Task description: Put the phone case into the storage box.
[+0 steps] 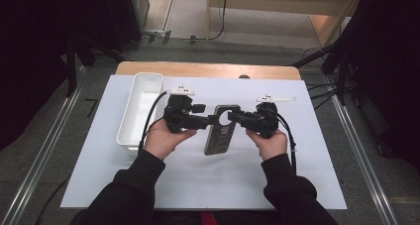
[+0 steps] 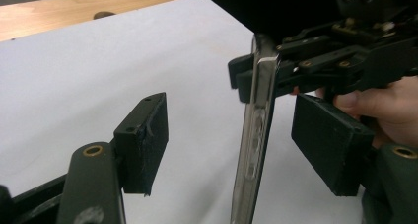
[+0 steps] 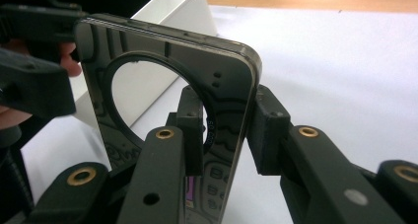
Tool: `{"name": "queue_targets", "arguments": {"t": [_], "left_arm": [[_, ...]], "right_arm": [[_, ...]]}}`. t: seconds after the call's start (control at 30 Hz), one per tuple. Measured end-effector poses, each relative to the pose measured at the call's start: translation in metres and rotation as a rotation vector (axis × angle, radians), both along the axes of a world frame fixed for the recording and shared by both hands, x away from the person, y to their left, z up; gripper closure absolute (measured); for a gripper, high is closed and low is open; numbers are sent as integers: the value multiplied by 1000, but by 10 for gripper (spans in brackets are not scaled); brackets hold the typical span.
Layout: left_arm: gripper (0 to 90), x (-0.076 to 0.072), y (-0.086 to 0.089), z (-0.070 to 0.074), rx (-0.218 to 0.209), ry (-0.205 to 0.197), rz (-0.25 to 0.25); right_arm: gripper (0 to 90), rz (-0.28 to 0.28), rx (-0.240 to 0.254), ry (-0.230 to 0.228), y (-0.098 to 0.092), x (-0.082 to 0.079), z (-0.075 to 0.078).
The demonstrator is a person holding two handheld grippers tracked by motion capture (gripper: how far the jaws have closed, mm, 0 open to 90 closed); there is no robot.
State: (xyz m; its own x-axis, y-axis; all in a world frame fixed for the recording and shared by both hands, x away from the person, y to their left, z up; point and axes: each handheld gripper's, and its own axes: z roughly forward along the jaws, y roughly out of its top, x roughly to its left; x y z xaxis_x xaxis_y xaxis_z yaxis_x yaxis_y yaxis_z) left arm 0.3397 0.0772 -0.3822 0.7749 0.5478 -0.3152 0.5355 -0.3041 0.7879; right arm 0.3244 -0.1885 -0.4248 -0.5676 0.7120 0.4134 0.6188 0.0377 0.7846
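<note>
Your right gripper (image 1: 233, 117) is clamped on the phone case (image 1: 221, 130), near its top end by the round cutout. In the right gripper view the two pads press on the case's (image 3: 162, 86) edge from both sides, so that one is a firm grip. The case is dark and glossy, with a printed pattern and a big ring-shaped hole.

Your left gripper (image 1: 212, 121) sits at the case's other side. In the left gripper view its jaws stand wide, with the case (image 2: 256, 135) seen edge-on between the pads and touching neither pad (image 2: 143, 140). So the left one is open around the case, not gripping. The right gripper (image 2: 305, 71) shows there too, biting the case's upper edge.

In the high view the case is at the middle of the white sheet (image 1: 99, 155), between your two hands, long side running away from you. Whether its lower end rests on the sheet, can't tell. White bin (image 1: 141, 108) sits well left of it, just beside your left hand (image 1: 162, 138).
</note>
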Motion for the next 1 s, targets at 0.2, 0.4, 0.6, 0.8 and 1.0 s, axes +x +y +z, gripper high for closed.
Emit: {"name": "queue_targets", "arguments": {"t": [0.2, 0.4, 0.6, 0.8, 1.0], "left_arm": [[302, -5, 5, 2, 13, -19, 24], [302, -4, 11, 1, 39, -58, 87], [302, 0, 18, -1, 36, -62, 131], [301, 3, 22, -4, 58, -61, 150], [285, 4, 23, -6, 90, -73, 187]], "right_arm": [[694, -21, -28, 10, 7, 2, 4], [693, -32, -56, 22, 19, 7, 2], [693, -45, -78, 25, 28, 14, 4], [693, -62, -83, 50, 36, 22, 4], [693, -73, -92, 62, 42, 24, 5]]}}
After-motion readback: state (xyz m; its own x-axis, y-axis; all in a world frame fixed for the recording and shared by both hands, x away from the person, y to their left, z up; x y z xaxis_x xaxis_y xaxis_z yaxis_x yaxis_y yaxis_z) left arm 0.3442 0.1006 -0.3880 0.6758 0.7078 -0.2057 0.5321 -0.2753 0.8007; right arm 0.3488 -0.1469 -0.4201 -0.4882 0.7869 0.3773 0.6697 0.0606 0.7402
